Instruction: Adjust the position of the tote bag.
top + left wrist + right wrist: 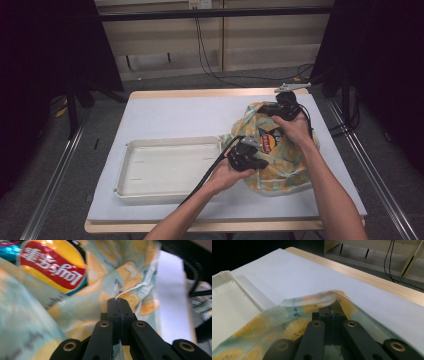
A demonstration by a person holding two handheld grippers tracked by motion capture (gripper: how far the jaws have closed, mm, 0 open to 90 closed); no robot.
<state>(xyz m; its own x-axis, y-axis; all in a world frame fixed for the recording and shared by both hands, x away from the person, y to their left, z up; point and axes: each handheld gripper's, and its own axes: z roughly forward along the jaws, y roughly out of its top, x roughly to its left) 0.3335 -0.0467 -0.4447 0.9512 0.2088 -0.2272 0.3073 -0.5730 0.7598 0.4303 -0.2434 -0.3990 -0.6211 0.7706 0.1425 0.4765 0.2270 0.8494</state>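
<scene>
A thin plastic bag printed with lemons (285, 160) lies on the right part of the table. Inside it shows a chip packet with a red and yellow logo (267, 142) (53, 272). My left gripper (250, 159) (118, 300) is shut on the bag's near edge, the rim (132, 288) pinched between its jaws. My right gripper (284, 107) (332, 311) is shut on the bag's far edge, with the film (294, 312) draped over its jaws. The two grips hold the bag's mouth apart.
An empty white tray (170, 167) (227, 302) sits left of the bag, close to it. The table has a white cover (190, 112) and a wooden far edge (367, 277). Cables (210, 55) run over the floor behind the table.
</scene>
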